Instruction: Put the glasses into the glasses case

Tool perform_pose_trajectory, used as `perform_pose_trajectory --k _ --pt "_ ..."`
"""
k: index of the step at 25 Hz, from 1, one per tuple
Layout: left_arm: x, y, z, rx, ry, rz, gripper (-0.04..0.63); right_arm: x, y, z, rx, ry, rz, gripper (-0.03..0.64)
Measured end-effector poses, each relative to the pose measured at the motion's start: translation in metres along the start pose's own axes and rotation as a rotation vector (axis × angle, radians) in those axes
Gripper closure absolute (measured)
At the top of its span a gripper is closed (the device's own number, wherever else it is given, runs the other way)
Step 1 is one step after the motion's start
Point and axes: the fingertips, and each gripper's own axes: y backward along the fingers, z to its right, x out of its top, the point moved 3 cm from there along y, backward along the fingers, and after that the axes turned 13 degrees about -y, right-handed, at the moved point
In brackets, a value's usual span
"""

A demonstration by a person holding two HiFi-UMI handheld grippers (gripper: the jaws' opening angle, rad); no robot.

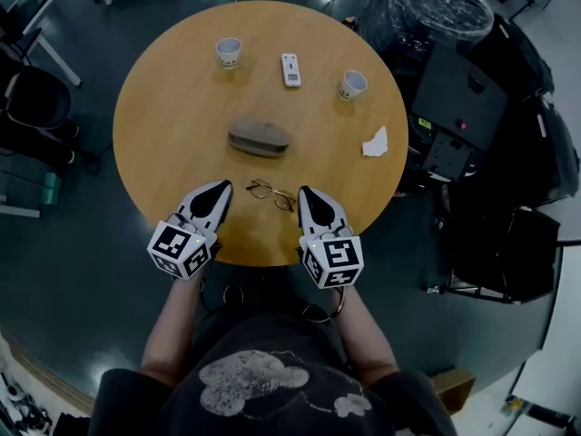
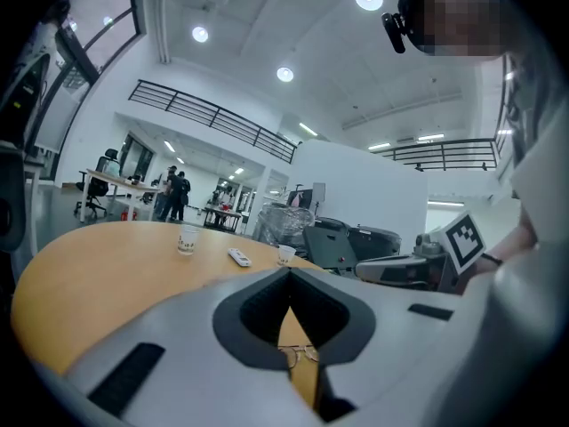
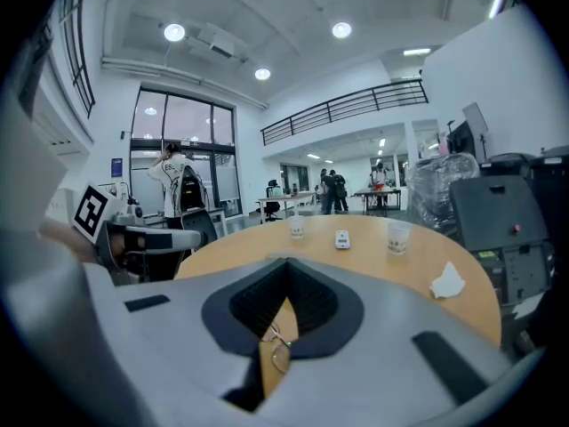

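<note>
Left gripper (image 1: 223, 187) and right gripper (image 1: 305, 192) both have their jaws pressed together with nothing between them, one on either side of the glasses (image 1: 270, 193). The glasses lie on the round wooden table (image 1: 163, 107) near its front edge, untouched. The glasses case (image 1: 259, 138) sits apart, further toward the table's middle, and looks closed. By this reading no step is done yet: the case has to be opened, and the glasses grasped and laid inside. Beyond stand two paper cups (image 1: 228, 52), a remote (image 1: 290, 69) and a crumpled tissue (image 1: 375, 143).
</note>
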Motion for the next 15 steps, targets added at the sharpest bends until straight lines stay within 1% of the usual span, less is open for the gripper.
perform_pose_trajectory --k 3,8,15 --pt "-0.006 -0.015 -0.001 0.015 0.001 -0.024 0.594 0.0 -0.01 0.012 0.034 0.02 -0.009 0.63" --pt "-0.011 -0.035 -0.007 0.071 0.012 -0.046 0.594 -0.003 -0.027 0.027 0.108 0.013 -0.056 0.63" --pt "-0.015 -0.051 -0.013 0.111 0.01 -0.066 0.594 -0.013 -0.043 0.028 0.191 0.045 -0.139 0.63"
